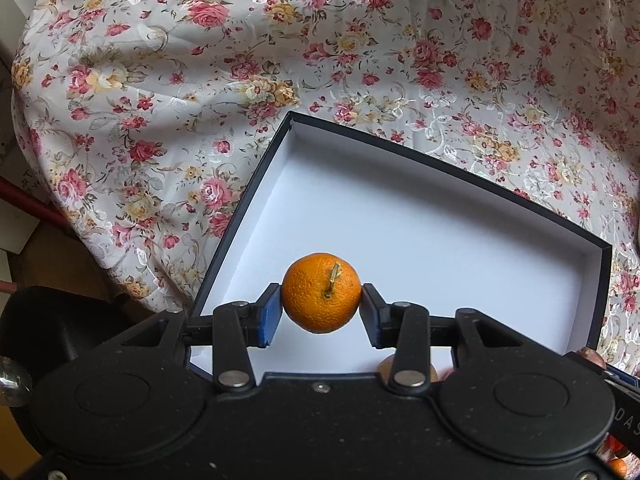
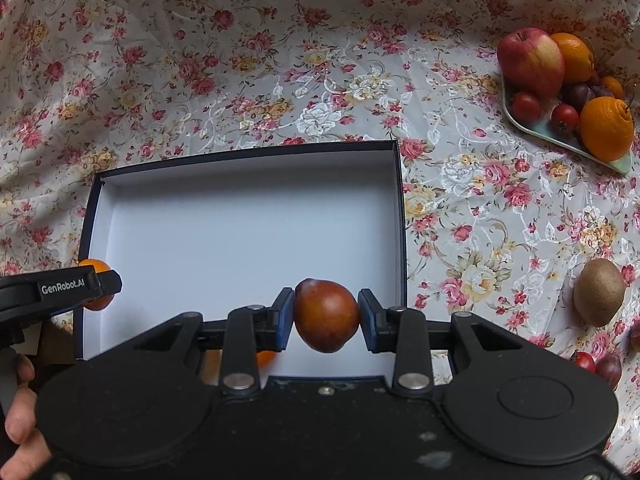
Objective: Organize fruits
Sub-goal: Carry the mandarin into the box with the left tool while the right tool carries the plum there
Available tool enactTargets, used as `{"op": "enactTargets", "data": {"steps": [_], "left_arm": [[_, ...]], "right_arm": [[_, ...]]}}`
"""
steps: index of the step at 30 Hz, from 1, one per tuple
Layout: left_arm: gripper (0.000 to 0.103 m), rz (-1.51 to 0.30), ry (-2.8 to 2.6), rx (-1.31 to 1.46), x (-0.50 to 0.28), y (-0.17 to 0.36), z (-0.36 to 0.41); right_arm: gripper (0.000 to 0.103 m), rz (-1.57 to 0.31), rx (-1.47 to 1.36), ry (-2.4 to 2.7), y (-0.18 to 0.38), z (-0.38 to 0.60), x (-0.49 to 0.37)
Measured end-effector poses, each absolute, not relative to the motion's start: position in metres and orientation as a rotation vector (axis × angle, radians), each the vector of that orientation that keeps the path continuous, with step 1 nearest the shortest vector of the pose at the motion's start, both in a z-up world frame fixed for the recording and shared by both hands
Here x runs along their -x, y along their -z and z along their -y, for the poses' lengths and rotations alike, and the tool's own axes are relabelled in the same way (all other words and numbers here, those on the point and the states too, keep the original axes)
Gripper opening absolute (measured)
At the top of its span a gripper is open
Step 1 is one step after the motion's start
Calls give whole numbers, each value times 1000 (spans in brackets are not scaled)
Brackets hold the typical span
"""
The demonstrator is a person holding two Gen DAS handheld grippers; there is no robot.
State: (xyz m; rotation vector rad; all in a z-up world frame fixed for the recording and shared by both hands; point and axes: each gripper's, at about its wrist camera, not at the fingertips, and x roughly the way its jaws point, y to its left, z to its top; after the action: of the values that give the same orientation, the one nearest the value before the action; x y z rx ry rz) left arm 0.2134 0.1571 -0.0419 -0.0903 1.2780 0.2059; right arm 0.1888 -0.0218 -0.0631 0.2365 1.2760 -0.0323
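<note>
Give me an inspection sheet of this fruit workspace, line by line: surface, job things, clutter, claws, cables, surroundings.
Surface: floral tablecloth, wrinkled.
Job's things: open dark box, white inside, nearly bare; a small orange fruit shows at its near edge behind the claw. Plate far right, piled with an apple, oranges and small red fruits. Kiwi and small dark fruits loose on the cloth.
Clutter: nothing seen.
Claws: left claw shut on a mandarin; right claw shut on a reddish-brown fruit, both over the box.
Cables: nothing seen.
Surroundings: floor and furniture at left, unclear.
</note>
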Motion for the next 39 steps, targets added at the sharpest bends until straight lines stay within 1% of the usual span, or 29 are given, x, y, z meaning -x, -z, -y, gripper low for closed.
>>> {"op": "enactTargets", "data": {"steps": [8,11,18,21,27,29,34,39], "left_arm": [[50,-1291,-194,83,-214,43,-155],[50,-1267,-196,62,-213,39,-152],[50,-1260,-182,65,-212,36,-150],[50,-1256,-179,57,-211,35,-147],[50,-1247,-165,57,-210,31,-141],[50,-1244,-158,52,-210,29,-136],[50,-1237,-128,27,-210,25,-120],[50,-1227,-91,-3,-209,20,-98]], "right_arm": [[37,-1282,-245,15,63,24,-190],[37,-1288,-249,7,62,23,-191],[37,-1402,-188,-13,76,15,-196],[37,-1394,-142,-11,75,10,-194],[37,-1300,-74,5,60,8,-187],[33,-1236,-87,50,53,13,-184],[33,-1060,-27,260,32,25,-171],[33,-1011,-94,269,19,47,-162]]}}
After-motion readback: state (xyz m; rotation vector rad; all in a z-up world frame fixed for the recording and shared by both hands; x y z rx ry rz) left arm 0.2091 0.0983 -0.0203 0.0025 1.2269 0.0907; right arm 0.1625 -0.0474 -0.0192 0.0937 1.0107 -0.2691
